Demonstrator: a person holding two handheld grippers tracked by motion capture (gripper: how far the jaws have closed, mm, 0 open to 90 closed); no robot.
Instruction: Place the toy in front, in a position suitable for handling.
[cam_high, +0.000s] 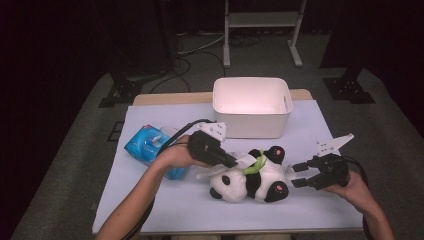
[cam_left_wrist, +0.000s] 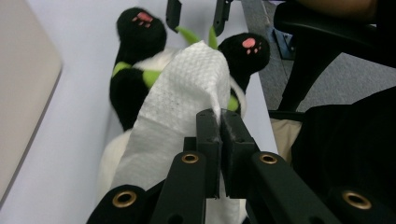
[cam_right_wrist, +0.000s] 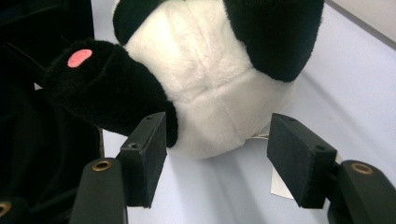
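The wet wipe (cam_left_wrist: 182, 93) was draped over the toy panda (cam_high: 252, 177) lying sideways on the counter (cam_high: 165, 205). The left hand-held gripper (cam_high: 231, 161) pinched it tight. The right hand-held gripper (cam_high: 296, 176) waited with jaws apart beside the panda's feet.

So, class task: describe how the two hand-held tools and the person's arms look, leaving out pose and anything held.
Both tools, left and right, are black, each with two flat rectangular jaws on arms fixed by brass-ringed rivets. Each carries a pale grey three-cornered plate with small holes on top. A black cable loops back from each. The forearms are bare; no sleeves or gloves show.
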